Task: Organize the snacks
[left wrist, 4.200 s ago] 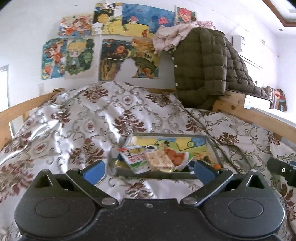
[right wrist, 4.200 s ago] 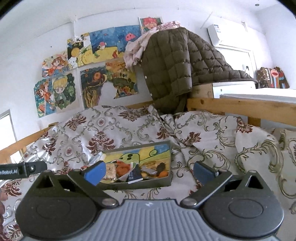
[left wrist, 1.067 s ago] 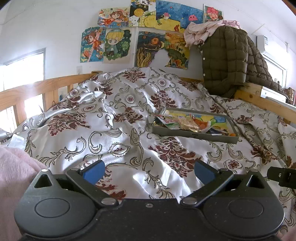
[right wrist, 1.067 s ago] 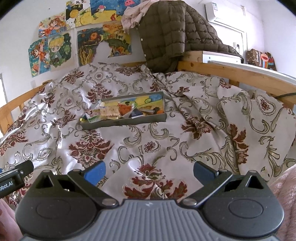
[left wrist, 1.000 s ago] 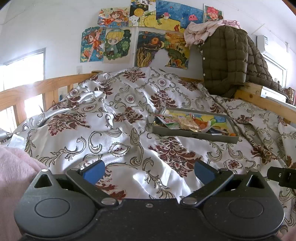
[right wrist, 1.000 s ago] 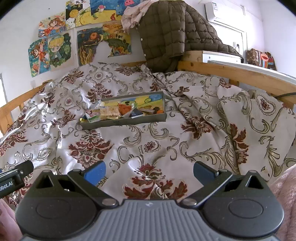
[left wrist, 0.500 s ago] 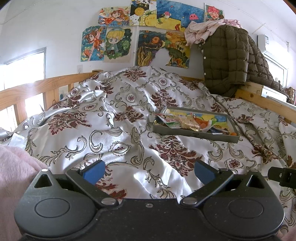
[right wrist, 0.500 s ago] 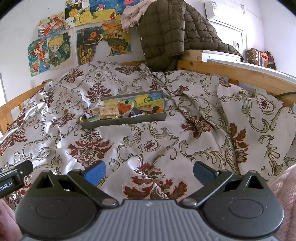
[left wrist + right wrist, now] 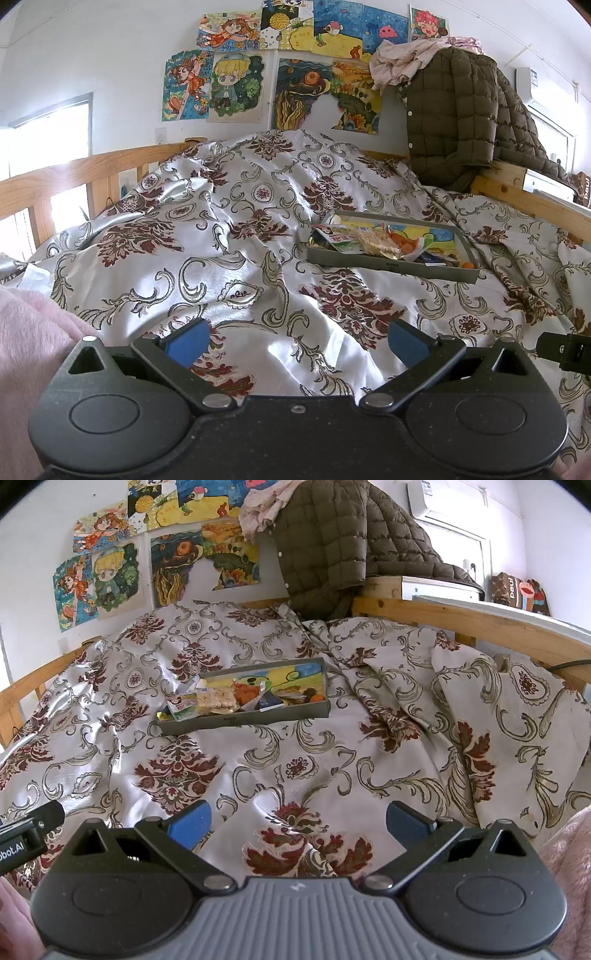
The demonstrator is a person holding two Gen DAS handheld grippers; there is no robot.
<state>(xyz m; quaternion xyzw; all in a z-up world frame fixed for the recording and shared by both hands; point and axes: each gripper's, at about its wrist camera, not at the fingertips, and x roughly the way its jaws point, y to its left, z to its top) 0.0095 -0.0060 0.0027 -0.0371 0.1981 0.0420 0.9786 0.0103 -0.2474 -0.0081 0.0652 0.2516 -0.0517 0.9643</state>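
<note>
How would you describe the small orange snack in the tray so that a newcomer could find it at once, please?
Start at the bed with the floral satin bedspread and find the shallow grey tray resting on it. The small orange snack sits in the tray's right-hand end in the right wrist view. It is round and plain, unlike the flat printed packets piled at the other end.

The left gripper point(image 9: 295, 341) is held level, its jaws spread wide with nothing between the blue pads point(image 9: 184, 340). The right gripper point(image 9: 297, 821) sits just beside it at 3 o'clock, likewise wide apart and empty, its blue pads point(image 9: 404, 825) pointing toward 12 o'clock.
</note>
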